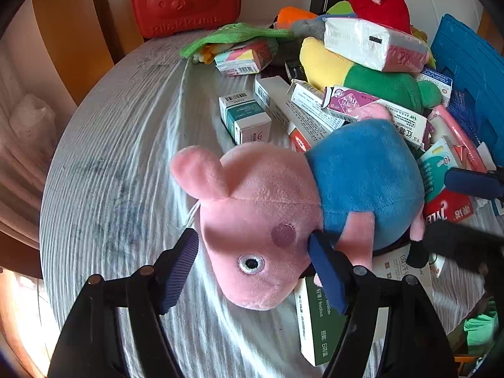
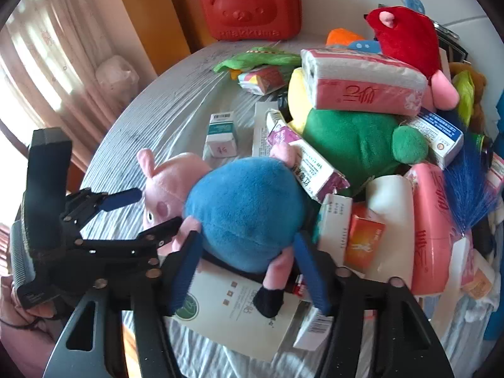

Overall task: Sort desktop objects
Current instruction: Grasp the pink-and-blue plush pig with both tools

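1. At the far left of my right wrist view, a person's hand [image 2: 30, 307] holds the left gripper [image 2: 148, 208], which reaches in from the left toward the pig's head.
2. In my left wrist view the left gripper [image 1: 252, 271] has its fingers [image 1: 178, 269] spread on either side of the pink head of the pig plush [image 1: 283, 208]. The right finger lies against the neck and the left one stands clear of the cheek, so I read it as released, not clamped.
3. The pig plush, in a blue shirt, lies on its side on the striped cloth of the worktop [image 1: 104, 170], at the near edge of the pile.
4. At the back stands a red case [image 2: 250, 6] moulded with a bear face and the word "Rilakkuma". It is closed, so I cannot see inside.
5. My right gripper [image 2: 249, 271] straddles the pig's blue body and legs. Its fingers [image 2: 312, 275] are apart and not pressing, so released.
6. Under the pig lie a green-and-white box [image 1: 315, 318] and a white flat box [image 2: 233, 312]. Their print is too small for me to read.
7. Right of that, a red box [image 1: 447, 211] shows the letters "TYLEN".
8. Further right, a tissue pack [image 2: 362, 82] rests on a yellow-and-green plush [image 2: 346, 138], with a red plush [image 2: 406, 37] behind it.
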`<state>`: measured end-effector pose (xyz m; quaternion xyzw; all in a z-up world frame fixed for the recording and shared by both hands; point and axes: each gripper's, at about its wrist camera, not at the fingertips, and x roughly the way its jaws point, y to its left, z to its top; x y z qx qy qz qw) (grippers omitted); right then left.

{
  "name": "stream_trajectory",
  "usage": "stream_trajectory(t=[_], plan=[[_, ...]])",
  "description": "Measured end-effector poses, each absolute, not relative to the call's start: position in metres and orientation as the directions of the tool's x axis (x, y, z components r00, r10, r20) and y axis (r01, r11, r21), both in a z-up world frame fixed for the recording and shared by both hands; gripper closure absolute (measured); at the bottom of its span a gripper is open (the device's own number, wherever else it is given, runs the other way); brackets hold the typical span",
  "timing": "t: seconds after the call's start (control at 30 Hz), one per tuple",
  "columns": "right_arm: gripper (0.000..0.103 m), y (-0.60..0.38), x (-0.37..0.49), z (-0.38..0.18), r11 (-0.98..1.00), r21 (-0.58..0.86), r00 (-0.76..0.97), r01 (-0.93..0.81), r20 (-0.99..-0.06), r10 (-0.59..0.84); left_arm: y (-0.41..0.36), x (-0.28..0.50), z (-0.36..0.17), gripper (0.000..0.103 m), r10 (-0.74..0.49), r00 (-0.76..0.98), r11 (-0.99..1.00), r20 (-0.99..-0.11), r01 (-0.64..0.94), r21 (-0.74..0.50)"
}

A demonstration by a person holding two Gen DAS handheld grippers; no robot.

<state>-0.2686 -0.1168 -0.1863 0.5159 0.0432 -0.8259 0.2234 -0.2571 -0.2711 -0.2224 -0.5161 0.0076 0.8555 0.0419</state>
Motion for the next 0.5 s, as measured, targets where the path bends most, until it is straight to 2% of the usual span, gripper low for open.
stream_trajectory(t=[0.07,0.1,0.2,0.23,0.33,0.4,0.5], plan=[[0.022,-0.126,-0.263,-0.183,-0.874,0.195,-0.347,0.445,-0.862,-0.369,-0.272,-0.259,-0.224,0.030,0.071,-0.465,-0.996,-0.882,-0.083,-0.036],[0.022,-0.131,-0.262,-0.184,-0.875,0.182,-0.350,0.449,-0.865,-0.359,-0.273,-0.259,-0.225,0.026,0.070,-0.464,-0.996,-0.883,-0.083,-0.035],[0.027,-0.135,-0.266,-0.187,-0.906,0.056,-0.416,0.420,-0.875,-0.247,-0.278,-0.260,-0.226,0.015,0.058,-0.466,-0.996,-0.883,-0.085,-0.021],[0.030,-0.134,-0.268,-0.186,-0.911,0.025,-0.426,0.412,-0.878,-0.217,-0.279,-0.260,-0.226,0.014,0.065,-0.464,-0.996,-0.883,-0.087,-0.028],[0.032,-0.122,-0.280,-0.186,-0.926,-0.018,-0.439,0.376,-0.884,-0.161,-0.278,-0.264,-0.228,0.014,0.069,-0.464,-0.995,-0.883,-0.090,-0.030],[0.031,-0.112,-0.288,-0.190,-0.931,-0.004,-0.421,0.364,-0.893,-0.161,-0.273,-0.267,-0.229,0.014,0.069,-0.465,-0.995,-0.883,-0.101,-0.024],[0.032,-0.112,-0.283,-0.188,-0.908,0.130,-0.354,0.398,-0.891,-0.283,-0.267,-0.272,-0.230,0.014,0.071,-0.469,-0.992,-0.880,-0.128,-0.011]])
